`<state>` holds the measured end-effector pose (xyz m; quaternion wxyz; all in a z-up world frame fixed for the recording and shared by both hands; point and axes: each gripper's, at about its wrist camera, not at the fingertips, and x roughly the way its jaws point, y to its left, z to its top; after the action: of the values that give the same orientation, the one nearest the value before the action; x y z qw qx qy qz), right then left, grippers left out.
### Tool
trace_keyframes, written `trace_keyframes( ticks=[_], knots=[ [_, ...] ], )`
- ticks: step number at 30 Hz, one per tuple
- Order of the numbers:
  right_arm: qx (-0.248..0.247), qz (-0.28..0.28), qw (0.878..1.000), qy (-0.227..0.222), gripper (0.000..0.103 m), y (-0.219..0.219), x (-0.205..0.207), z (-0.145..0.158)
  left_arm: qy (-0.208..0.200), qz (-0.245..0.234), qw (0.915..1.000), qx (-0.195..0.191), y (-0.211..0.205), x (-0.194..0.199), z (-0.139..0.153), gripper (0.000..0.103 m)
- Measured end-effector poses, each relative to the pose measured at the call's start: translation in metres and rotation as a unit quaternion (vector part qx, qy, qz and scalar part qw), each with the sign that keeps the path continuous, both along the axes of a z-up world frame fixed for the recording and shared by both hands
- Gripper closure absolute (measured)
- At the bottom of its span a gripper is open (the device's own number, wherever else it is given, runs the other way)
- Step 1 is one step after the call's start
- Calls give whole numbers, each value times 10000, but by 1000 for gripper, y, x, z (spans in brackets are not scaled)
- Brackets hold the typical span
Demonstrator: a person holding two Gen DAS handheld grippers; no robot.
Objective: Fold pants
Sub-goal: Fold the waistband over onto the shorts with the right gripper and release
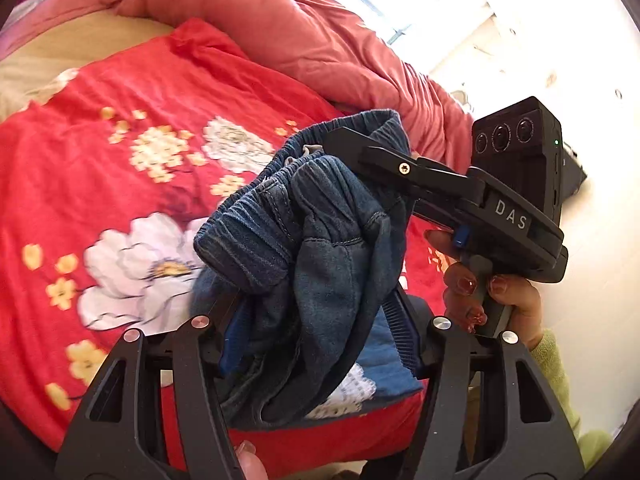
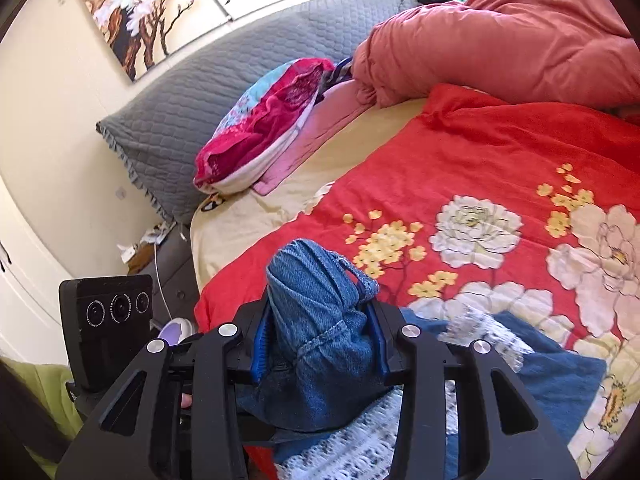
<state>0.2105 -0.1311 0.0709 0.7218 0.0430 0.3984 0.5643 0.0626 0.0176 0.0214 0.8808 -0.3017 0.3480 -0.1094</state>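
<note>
The blue denim pants hang bunched in the air above the bed, elastic waistband uppermost. My left gripper is shut on the lower bunch of denim. The right gripper reaches in from the right of the left wrist view and clamps the waistband. In the right wrist view my right gripper is shut on a wad of the pants, and the left gripper's camera block sits at lower left.
A red flowered blanket covers the bed. A blue and white cloth lies under the pants. A salmon duvet, a pink pillow and a grey headboard are at the back. A bedside table stands left.
</note>
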Motion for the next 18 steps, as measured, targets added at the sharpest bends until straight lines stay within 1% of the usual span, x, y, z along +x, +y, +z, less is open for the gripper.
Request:
trace_keyframes(
  ticks=[3,5,6,7,8,9,10,13,15,16,17,18],
  knots=[
    [135,-145,9998,67,65,-19,7,-6,18,-116,9999,127,-16,12,-2,51],
    [269,-267,9992,152,63,-37,12,-12,-9,-196,9994,279,-29,19,-4,51],
    [322,-323,9987,204,59,-44,15,-16,-17,-221,9992,345,-33,21,-5,51],
    [355,-385,9983,252,50,-51,17,-20,-30,-259,9989,396,-38,24,-7,51],
    [395,-469,9977,305,46,-59,19,-24,-23,-303,9987,405,-43,23,-8,51],
    [459,-571,9966,377,37,-67,21,-28,21,-393,9985,384,-47,26,-12,51],
    [496,-698,9954,437,30,-76,23,-32,53,-457,9983,351,-50,26,-14,51],
    [518,-1004,9922,527,28,-101,24,-41,84,-769,9966,280,-60,20,-17,51],
    [447,-1186,9911,402,27,-115,17,-41,97,-1124,9935,135,-65,13,-17,51],
    [424,-1225,9910,340,24,-119,14,-41,98,-1296,9915,63,-68,9,-17,51],
    [378,-1290,9906,245,22,-122,10,-40,84,-1443,9895,34,-70,6,-15,51],
    [299,-1376,9899,161,20,-124,6,-39,51,-1520,9883,84,-72,2,-13,51]
  ],
)
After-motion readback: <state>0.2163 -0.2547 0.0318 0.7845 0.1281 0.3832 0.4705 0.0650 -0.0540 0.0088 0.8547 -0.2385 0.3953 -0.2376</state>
